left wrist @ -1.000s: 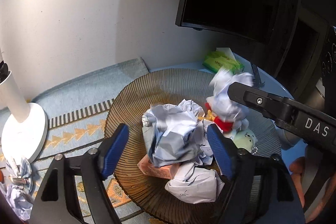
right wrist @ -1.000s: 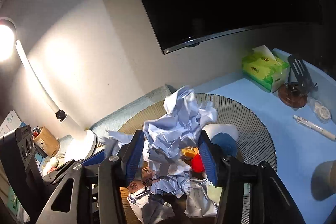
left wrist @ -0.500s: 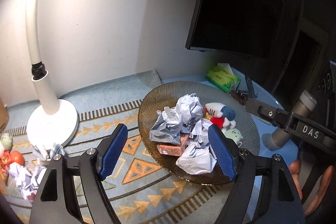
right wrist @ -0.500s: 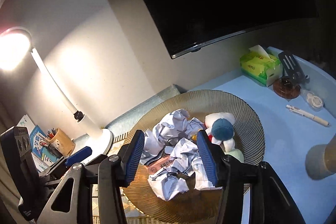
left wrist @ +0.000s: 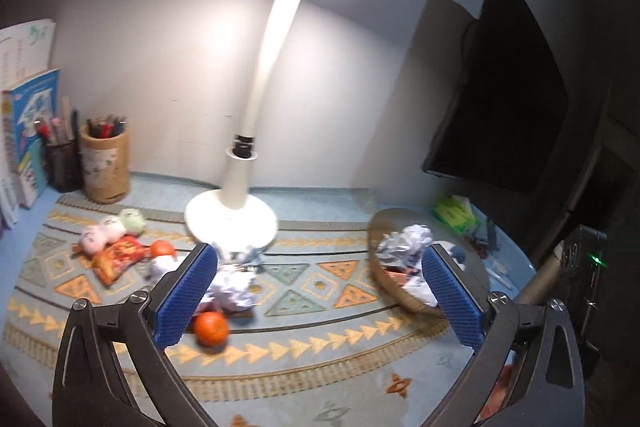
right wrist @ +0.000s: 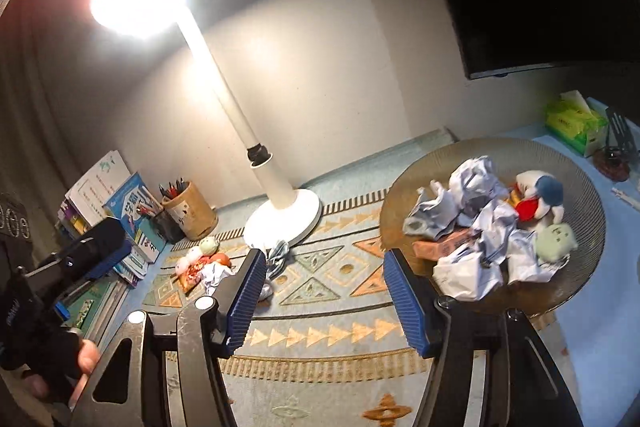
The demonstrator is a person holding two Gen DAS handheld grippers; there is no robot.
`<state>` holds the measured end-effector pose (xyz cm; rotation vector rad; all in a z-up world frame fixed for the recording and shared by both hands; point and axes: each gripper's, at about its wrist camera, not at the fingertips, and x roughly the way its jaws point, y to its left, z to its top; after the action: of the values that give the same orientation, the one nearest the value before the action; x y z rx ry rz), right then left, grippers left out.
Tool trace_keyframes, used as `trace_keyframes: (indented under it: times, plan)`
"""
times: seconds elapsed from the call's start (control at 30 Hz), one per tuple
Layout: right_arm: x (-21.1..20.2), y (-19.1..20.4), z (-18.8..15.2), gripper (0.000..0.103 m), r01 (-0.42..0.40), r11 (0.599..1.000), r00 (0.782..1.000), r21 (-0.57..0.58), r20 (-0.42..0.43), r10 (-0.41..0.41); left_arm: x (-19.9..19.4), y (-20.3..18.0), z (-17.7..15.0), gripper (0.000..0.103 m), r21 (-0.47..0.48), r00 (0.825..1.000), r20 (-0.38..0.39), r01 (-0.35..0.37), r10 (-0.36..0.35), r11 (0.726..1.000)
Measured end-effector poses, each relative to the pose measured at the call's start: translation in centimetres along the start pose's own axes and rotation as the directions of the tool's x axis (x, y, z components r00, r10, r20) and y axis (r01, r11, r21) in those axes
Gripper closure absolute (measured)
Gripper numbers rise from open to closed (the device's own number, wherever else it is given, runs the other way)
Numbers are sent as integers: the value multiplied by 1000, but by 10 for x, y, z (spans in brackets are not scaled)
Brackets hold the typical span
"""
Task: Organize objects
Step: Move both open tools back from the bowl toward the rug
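A brown ribbed glass bowl (right wrist: 440, 157) holds several crumpled papers (right wrist: 476, 183), a pink box (right wrist: 444, 247), a white-and-blue plush (right wrist: 538, 193) and a small green plush (right wrist: 556, 241). My right gripper (right wrist: 326, 301) hovers over the mat to the bowl's left, its jaws opening with nothing between them. My left gripper (left wrist: 318, 291) is open wide and still opening, also with nothing in it. Beyond its left pad lie a crumpled paper (left wrist: 230, 289) and an orange (left wrist: 211, 328). Farther left are another orange (left wrist: 162, 249), a red packet (left wrist: 118, 259) and small plush balls (left wrist: 100, 233). The bowl (left wrist: 390, 287) shows behind its right pad.
A white desk lamp (left wrist: 231, 223) stands lit on the patterned mat (left wrist: 320, 347). A pen holder (left wrist: 106, 163) and books (left wrist: 24, 139) fill the back left. A green tissue box (right wrist: 572, 123) and a dark monitor (left wrist: 500, 107) are at the right. A hand (right wrist: 84, 355) shows at the lower left.
The right gripper let its crumpled paper drop into the bowl. Both grippers pulled back and swung left, away from the bowl, toward the lamp. The left jaws spread wider.
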<state>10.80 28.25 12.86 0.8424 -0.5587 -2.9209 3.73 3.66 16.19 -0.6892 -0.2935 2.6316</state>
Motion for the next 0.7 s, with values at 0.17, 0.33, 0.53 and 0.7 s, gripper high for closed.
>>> trace_keyframes:
  times: [0.17, 0.33, 0.53, 0.7]
  plan:
    - [36, 21, -43, 43, -37, 996, 996, 80, -80, 44, -24, 67, -34, 1, -1, 954, 33, -297, 297, 955]
    - [80, 42, -79, 43, -13, 1000, 988, 4, -157, 14, -2, 129, -74, 1, -56, 932, -103, -353, 347, 934]
    - [98, 48, -96, 42, -14, 999, 981, -34, -193, 7, 10, 152, -96, 1, -134, 937, -159, -332, 311, 934]
    - [99, 53, -98, 33, -9, 998, 981, -63, -193, -3, 6, 138, -99, 1, -73, 930, -118, -357, 348, 931]
